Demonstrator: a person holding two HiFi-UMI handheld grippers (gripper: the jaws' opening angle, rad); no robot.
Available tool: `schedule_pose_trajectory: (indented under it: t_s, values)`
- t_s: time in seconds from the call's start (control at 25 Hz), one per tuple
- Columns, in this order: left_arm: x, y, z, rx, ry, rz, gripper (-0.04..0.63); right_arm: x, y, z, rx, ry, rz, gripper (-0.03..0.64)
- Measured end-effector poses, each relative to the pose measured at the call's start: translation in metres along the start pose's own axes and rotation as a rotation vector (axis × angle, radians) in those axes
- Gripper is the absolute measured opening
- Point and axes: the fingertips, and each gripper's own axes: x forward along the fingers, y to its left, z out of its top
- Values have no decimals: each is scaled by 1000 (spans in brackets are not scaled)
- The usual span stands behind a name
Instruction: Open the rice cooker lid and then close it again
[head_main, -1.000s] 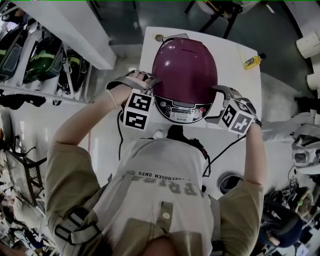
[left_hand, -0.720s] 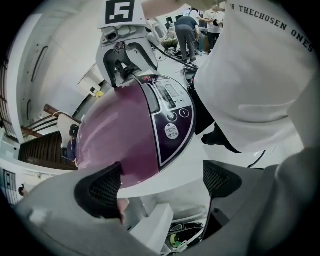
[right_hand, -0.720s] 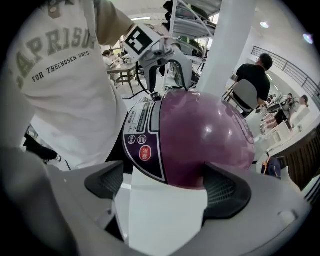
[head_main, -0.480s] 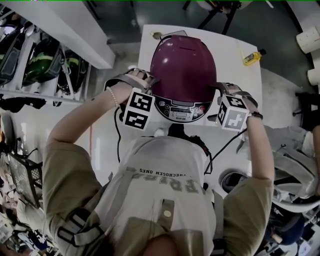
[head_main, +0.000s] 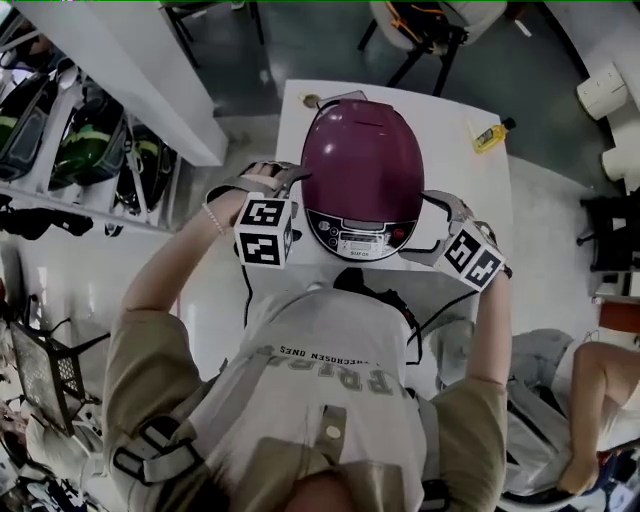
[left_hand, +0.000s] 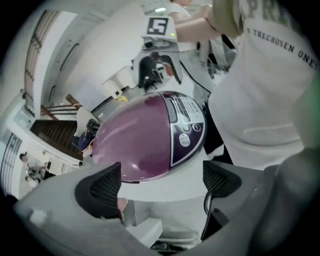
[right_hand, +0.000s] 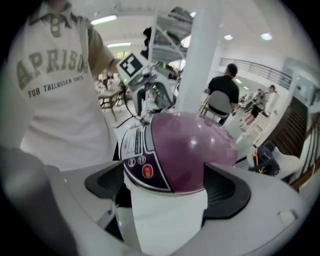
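Lid (head_main: 362, 150) is down on the cooker (head_main: 360, 185), purple dome fully closed over the white body. The cooker sits on the white worktop (head_main: 470, 170), at the edge nearest us, with the dark panel (head_main: 358, 232) of buttons facing our chest.

We've got a claw on each side of it. The left claw (left_hand: 162, 182) is wide, jaws far apart with nothing clamped between them. Its own view shows the cooker just ahead, the white base spanning the gap and the dome rising above it. We can't tell whether either pad touches the body.

The right claw (right_hand: 165, 187) is wide too, and here the cooker is much closer. The white front corner of the body sits right between the jaws, one black pad showing on each side of it, with the panel's red button just above the gap. We can't say if the pads are pressing or only beside it.

From the head view both marker cubes flank the panel, left one just beside it, right one a bit lower and further out. A small yellow bottle (head_main: 489, 135) lies near the far right corner of the worktop, well apart from the cooker.
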Motion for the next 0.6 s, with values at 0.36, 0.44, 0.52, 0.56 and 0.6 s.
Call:
schedule_pose_trajectory:
  t_s: [0.36, 0.44, 0.52, 0.56, 0.6]
  values:
    - [-82, 76, 18, -621, -517, 610, 405, -109, -47, 39, 433, -833, -801, 380]
    - [-97, 83, 12, -772, -605, 736, 370, -110, -45, 32, 494, -854, -922, 311]
    - [-105, 84, 2, -909, -653, 829, 331, -112, -40, 29, 534, -856, -1017, 246]
    - [-108, 83, -3, -972, -669, 863, 294, -115, -38, 29, 549, -856, -1058, 207]
    - [-110, 81, -8, -1027, -682, 893, 267, -117, -36, 29, 559, -854, -1095, 172]
